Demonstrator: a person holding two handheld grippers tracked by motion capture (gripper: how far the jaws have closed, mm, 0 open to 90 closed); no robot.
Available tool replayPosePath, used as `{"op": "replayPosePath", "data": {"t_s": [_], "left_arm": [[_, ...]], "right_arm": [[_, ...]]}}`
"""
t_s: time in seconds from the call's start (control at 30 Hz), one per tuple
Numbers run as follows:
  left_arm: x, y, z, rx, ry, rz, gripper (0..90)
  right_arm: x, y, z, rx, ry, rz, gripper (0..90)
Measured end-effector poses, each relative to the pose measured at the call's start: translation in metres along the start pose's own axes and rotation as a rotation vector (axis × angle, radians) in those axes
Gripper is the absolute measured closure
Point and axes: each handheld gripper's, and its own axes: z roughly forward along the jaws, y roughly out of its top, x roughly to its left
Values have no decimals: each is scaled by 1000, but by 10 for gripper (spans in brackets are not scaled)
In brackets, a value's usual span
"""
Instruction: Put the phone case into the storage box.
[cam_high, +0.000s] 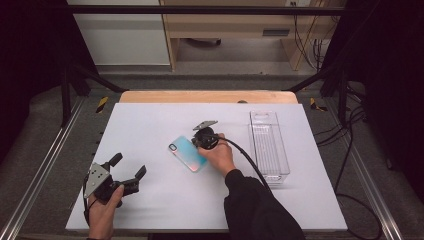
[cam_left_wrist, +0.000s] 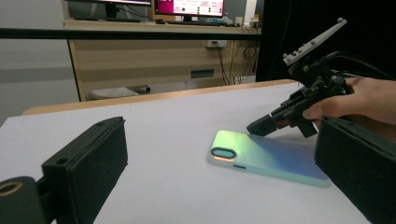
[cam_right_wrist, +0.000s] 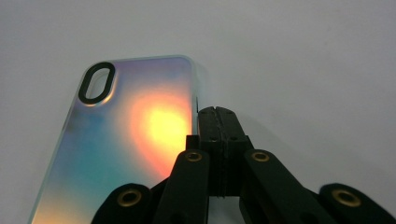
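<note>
An iridescent phone case (cam_high: 187, 153) (cam_left_wrist: 266, 158) (cam_right_wrist: 130, 140) lies flat on the white table top (cam_high: 150, 125), camera cutout toward the far left. My right gripper (cam_high: 197, 144) (cam_left_wrist: 259, 127) (cam_right_wrist: 217, 114) is shut, its closed tips down on the table right against the case's long right edge, with nothing between the jaws. A hand holds it from the right. At the near left of the table my left gripper (cam_high: 128, 166) (cam_left_wrist: 217, 186) is held wide open, pointing toward the case from some distance, jaws empty.
A clear, oblong plastic container (cam_high: 269, 145) stands upright at the right side of the table. A wooden strip (cam_high: 207, 96) edges the table's far side. The right gripper's cable (cam_high: 250, 160) trails back toward the near edge.
</note>
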Motion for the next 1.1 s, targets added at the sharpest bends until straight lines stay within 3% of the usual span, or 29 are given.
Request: {"op": "replayPosePath", "data": {"t_s": [0.33, 1.1], "left_arm": [[0, 0, 0, 2, 3, -4, 23], [0, 0, 0, 7, 2, 0, 24]], "right_arm": [[31, -7, -6, 14, 59, -38, 900], [75, -27, -30, 36, 132, -118, 900]]}}
